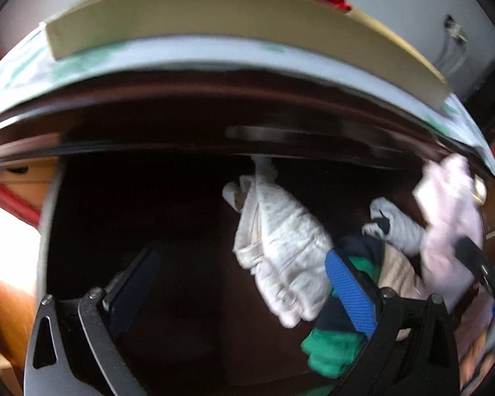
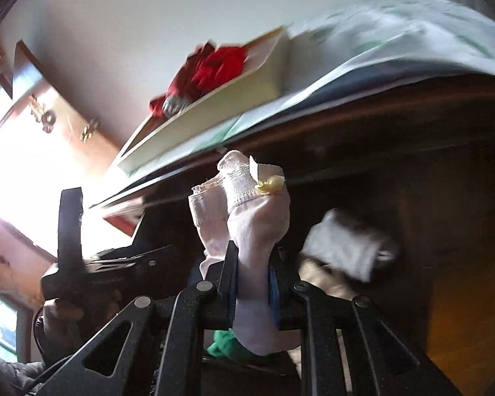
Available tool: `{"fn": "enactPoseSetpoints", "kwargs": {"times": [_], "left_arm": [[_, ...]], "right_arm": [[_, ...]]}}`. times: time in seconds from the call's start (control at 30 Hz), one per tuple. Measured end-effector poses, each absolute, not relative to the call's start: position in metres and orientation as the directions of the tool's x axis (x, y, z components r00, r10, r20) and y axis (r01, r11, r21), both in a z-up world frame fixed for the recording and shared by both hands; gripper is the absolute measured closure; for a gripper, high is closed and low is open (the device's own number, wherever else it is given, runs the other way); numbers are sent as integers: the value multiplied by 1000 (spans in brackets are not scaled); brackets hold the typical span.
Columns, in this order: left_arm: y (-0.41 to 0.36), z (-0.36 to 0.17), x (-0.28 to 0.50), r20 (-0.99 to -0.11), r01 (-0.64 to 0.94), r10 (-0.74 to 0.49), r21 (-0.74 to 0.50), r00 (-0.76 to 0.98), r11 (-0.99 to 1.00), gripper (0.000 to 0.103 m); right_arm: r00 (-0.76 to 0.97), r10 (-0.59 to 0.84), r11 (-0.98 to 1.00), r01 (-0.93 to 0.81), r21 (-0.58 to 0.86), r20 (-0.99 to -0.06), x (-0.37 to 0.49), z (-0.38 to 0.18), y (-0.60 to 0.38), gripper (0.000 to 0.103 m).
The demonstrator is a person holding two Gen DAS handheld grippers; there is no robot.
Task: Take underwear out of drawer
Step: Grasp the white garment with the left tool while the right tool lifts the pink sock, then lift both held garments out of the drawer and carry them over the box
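Covering dark dresser: pale cloth

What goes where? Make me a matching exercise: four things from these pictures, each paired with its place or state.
Things:
1. pale pink cotton underwear
2. red crumpled cloth
3. green fabric item
4. left tool

States:
A. open, holding nothing
B. in the flat cardboard box on top
C. clamped in the right tool
D. lying in the dark wooden drawer

Pairs: 1-C, 2-B, 3-D, 4-A
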State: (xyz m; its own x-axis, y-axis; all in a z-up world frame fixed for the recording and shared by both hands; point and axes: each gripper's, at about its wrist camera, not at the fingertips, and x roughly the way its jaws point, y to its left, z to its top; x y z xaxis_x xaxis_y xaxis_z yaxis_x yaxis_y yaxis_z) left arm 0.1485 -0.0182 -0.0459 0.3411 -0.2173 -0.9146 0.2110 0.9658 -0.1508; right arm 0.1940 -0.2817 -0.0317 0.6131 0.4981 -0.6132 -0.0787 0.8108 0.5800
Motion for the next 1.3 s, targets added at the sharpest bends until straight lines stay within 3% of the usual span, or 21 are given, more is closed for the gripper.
{"fn": "enactPoseSetpoints", "kwargs": {"times": [0.33, 0.6, 0.67, 0.73, 0.8, 1.03, 1.13, 1.3], "left_arm": [[-46, -87, 177, -966, 67, -112, -99, 233, 993, 4], [-48, -97, 181, -968, 2, -79, -81, 239, 997, 4], [-47, -99, 180, -967, -9, -88, -93, 238, 996, 10], [-46, -103, 175, -964, 0, -133, -136, 231, 991, 28], [-48, -107, 171, -962, 27, -161, -159, 219, 987, 39], [-43, -105, 164, -944, 105, -219, -199, 245, 974, 69], [-34, -102, 159, -940, 141, -238, -209, 245, 968, 76], [-18, -101, 148, -943, 176, -247, -210, 224, 962, 76]], "right_arm": [[714, 464, 773, -38, 634, -523, 171, -42, -349, 86], [813, 390, 772, -31, 635, -434, 156, -19, -379, 86], [825, 375, 776, -31, 629, -422, 152, -14, -384, 86], [827, 376, 773, -31, 634, -418, 157, -13, -382, 86], [828, 378, 771, -35, 636, -413, 153, -11, -383, 86], [841, 366, 776, -39, 630, -399, 158, -3, -381, 86], [842, 365, 772, -35, 634, -397, 159, -3, -382, 86], [834, 379, 766, -39, 641, -401, 161, -6, -378, 86]]}}
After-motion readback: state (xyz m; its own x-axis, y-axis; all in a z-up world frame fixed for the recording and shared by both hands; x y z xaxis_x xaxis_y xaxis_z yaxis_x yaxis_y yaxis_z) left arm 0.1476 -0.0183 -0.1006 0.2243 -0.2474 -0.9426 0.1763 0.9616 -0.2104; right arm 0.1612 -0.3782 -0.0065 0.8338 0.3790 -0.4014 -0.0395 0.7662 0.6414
